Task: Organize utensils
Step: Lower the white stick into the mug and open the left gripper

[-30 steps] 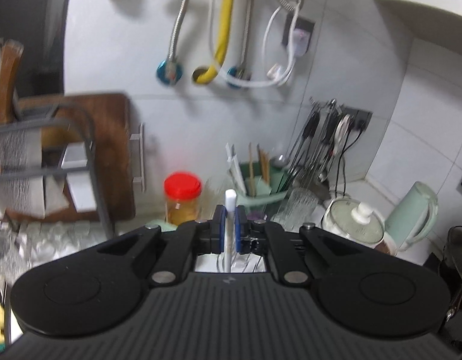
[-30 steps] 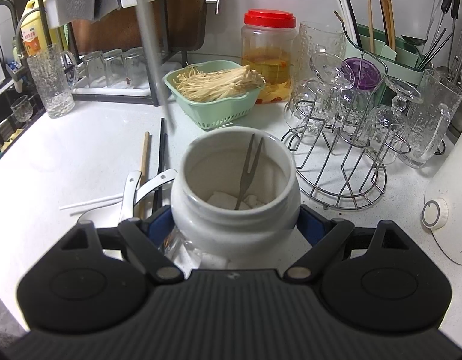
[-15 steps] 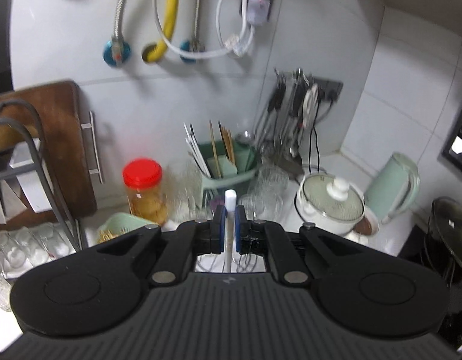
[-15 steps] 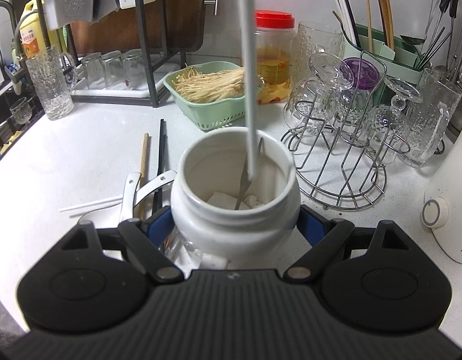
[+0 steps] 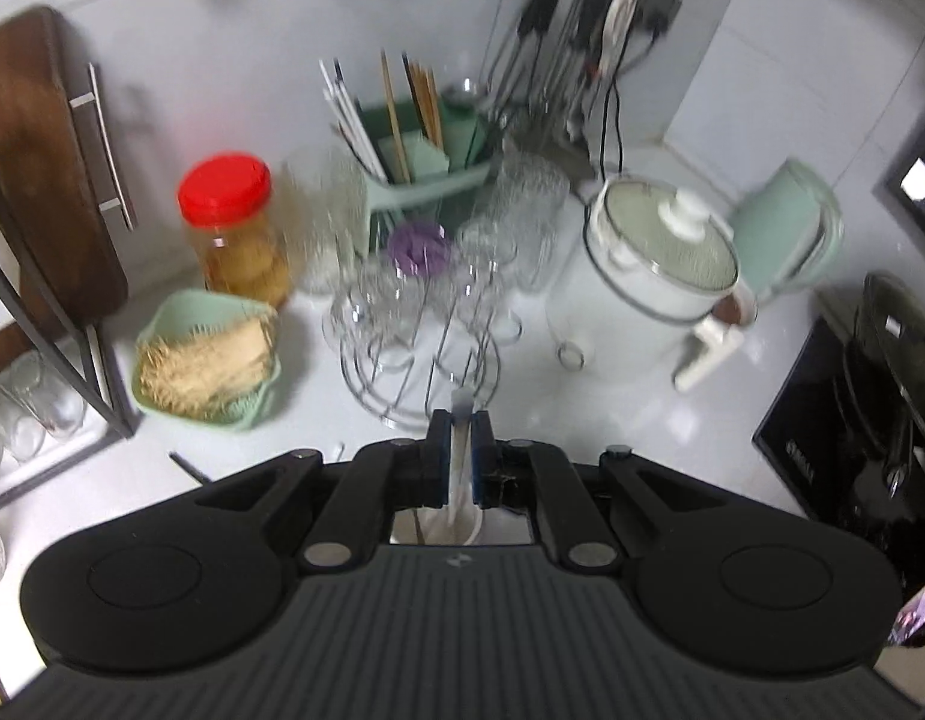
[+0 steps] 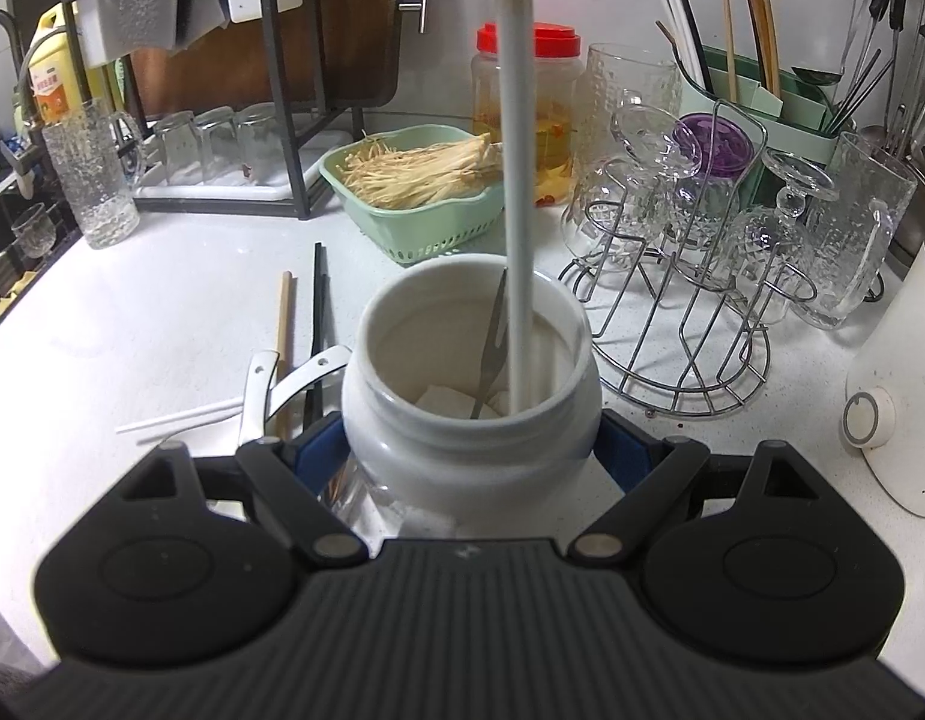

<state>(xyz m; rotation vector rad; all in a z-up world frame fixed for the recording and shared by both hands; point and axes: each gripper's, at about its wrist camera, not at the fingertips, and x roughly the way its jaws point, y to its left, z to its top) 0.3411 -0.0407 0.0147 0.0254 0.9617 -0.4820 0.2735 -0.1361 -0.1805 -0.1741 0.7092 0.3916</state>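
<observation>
My right gripper (image 6: 471, 450) is shut on a white ceramic jar (image 6: 471, 420) standing on the counter. A metal fork (image 6: 492, 348) leans inside the jar. My left gripper (image 5: 460, 450) is shut on a white chopstick (image 5: 460, 420), held upright from above. In the right wrist view the chopstick (image 6: 518, 180) comes down from the top edge, its lower end inside the jar mouth. Left of the jar lie a wooden chopstick (image 6: 285, 330), black chopsticks (image 6: 319, 312), a white chopstick (image 6: 180, 418) and white-handled utensils (image 6: 282, 378).
A green basket of enoki mushrooms (image 6: 420, 192), a red-lidded jar (image 6: 528, 114), a wire rack of glasses (image 6: 696, 228), a green utensil holder (image 6: 756, 96), a dish rack (image 6: 222, 90) and a tall glass (image 6: 90, 180) ring the counter. A white pot (image 5: 660, 252) stands at right.
My left gripper tipped downward and lowered the white chopstick further into the jar. The right gripper and jar have not moved.
</observation>
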